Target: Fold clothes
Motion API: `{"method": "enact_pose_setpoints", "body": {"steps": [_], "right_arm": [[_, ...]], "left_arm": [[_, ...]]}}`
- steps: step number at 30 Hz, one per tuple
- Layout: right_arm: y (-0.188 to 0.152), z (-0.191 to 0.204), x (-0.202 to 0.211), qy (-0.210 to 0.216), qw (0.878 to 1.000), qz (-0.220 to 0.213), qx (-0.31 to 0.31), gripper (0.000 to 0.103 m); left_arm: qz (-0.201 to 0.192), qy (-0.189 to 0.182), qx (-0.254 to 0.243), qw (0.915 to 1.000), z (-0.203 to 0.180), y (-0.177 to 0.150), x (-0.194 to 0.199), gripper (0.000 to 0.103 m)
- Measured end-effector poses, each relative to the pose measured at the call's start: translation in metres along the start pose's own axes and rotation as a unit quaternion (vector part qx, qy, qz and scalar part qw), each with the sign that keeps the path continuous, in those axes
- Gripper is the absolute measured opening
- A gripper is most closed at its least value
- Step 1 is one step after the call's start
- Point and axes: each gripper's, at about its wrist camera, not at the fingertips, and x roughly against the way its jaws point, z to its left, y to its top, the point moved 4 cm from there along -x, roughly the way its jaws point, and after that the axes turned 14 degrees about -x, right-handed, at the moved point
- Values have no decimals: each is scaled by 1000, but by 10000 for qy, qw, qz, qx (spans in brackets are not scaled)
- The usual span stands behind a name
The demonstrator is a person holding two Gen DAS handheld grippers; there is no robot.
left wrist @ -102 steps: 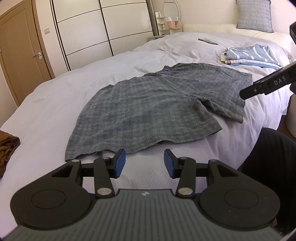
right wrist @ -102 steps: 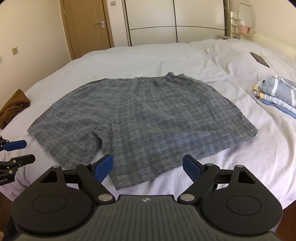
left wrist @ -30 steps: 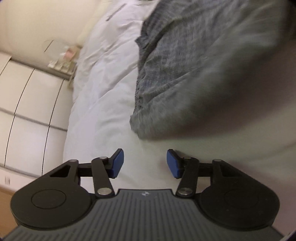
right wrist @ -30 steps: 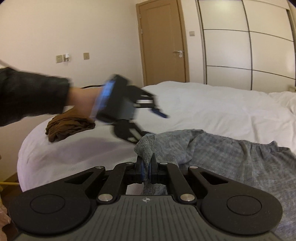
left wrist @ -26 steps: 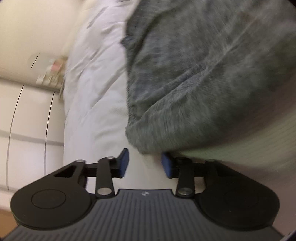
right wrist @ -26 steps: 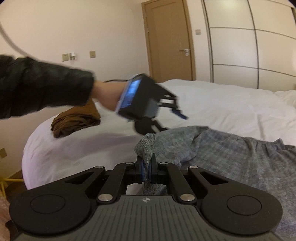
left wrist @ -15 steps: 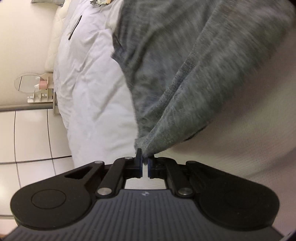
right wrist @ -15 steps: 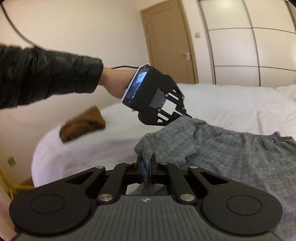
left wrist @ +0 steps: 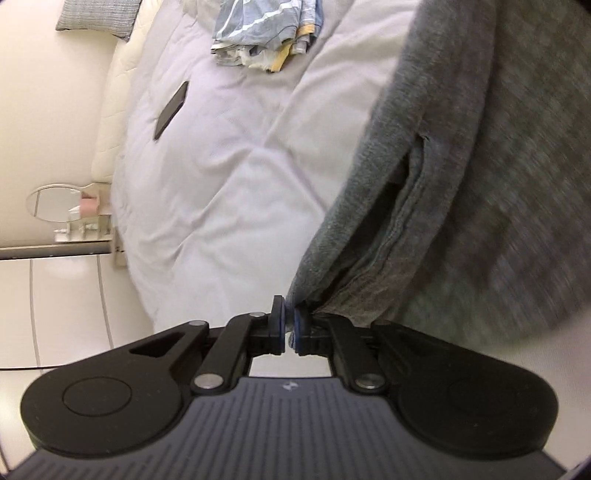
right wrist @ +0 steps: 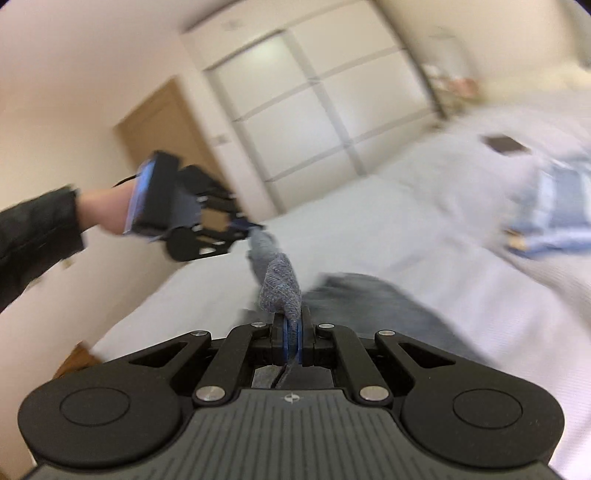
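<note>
The grey checked shorts (left wrist: 461, 177) hang lifted over the white bed (left wrist: 229, 155). My left gripper (left wrist: 289, 325) is shut on one corner of the shorts. My right gripper (right wrist: 292, 332) is shut on another corner of the shorts (right wrist: 280, 288). In the right wrist view the cloth runs taut from my jaws up to the left gripper (right wrist: 243, 227), held by a hand in a black sleeve. The rest of the shorts trails down onto the bed (right wrist: 369, 236). This view is blurred.
A folded blue striped pile (left wrist: 266, 29) and a dark phone (left wrist: 171, 109) lie on the bed, also seen blurred in the right wrist view (right wrist: 554, 206). A grey pillow (left wrist: 99, 16), a mirror shelf (left wrist: 70, 210), wardrobe doors (right wrist: 314, 110) and a wooden door (right wrist: 166, 133) stand around.
The left gripper shut on a corner of the shorts about half a second ago. Both grippers have since lifted and swung the shorts up off the bed.
</note>
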Motion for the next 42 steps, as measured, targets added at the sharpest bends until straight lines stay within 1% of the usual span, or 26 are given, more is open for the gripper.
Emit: {"method": "enact_pose_setpoints", "body": {"steps": [1,2,3,5,6,7,8,10,11,13,15,17,19,22,24,26,28,29,30,32,35,36,38,40,41,42], "right_arm": [[4,-17,-2,-149,9998,9,-134,4],[5,-31,-4,-274,9993,28,-244,4],[5,-43,-8,-389,9986,47,-351,4],[2,-66,-16,-667,9962,144,-544,4],[0,-71,-17,-741,9952,144,-624,5],[-3,-77,-18,-815,9941,143,-703,5],[-5,-83,-19,-888,9929,138,-775,9],[-6,-91,-16,-1027,9913,68,-819,15],[-5,-92,-12,-1069,9907,26,-846,20],[-3,-92,-2,-1178,9893,-138,-847,20],[0,-93,9,-1285,9876,-303,-848,20],[2,-94,20,-1386,9857,-461,-843,21],[3,-87,27,-1399,9862,-527,-718,23],[1,-71,39,-1386,9878,-551,-454,26],[-4,-59,44,-1329,9896,-452,-329,26],[-12,-42,47,-1152,9928,-283,-173,26],[-27,-22,45,-864,9961,42,167,26],[-36,-11,44,-702,9966,235,373,27],[-47,1,42,-582,9950,461,675,32],[-70,24,36,-371,9869,854,1315,38],[-102,55,27,-202,9623,1207,2429,39],[-112,64,24,-181,9511,1318,2787,43],[-130,77,18,-142,9291,1438,3405,50],[-147,90,11,-97,9038,1547,3989,57],[-153,93,8,-101,8924,1519,4248,62],[-160,96,4,-105,8803,1489,4503,62]], "left_arm": [[8,-24,82,10000,1,10,-14,3],[25,-44,166,9998,1,17,-27,6],[55,-46,261,9996,0,23,-36,7],[147,-4,476,9988,-5,28,-49,9],[181,21,608,9980,-6,28,-52,11],[201,41,780,9967,-6,23,-52,16],[214,45,965,9951,-5,17,-49,20],[231,58,1350,9906,-6,2,-38,20],[253,90,1575,9872,-6,-7,-30,20],[255,125,2150,9762,-11,-25,-10,21],[222,156,2793,9598,-21,-40,17,21],[149,186,3344,9421,-37,-48,45,26],[27,233,3888,9210,-60,-52,75,32],[-47,248,4553,8900,-107,-45,119,33],[-59,197,4956,8683,-139,-33,142,33],[-74,151,5362,8439,-171,-22,164,33],[-115,130,5707,8210,-196,-8,183,33],[-128,135,5841,8114,-206,-2,190,34],[-126,151,5946,8038,-214,5,195,35],[-130,182,6109,7914,-227,16,204,36],[-168,189,6330,7737,-242,28,214,37],[-166,164,6365,7709,-246,29,214,37],[-138,143,6382,7696,-253,31,215,37],[-146,139,6395,7685,-258,33,217,38],[-168,149,6424,7661,-260,33,218,38],[-184,165,6453,7635,-261,33,219,39]]}}
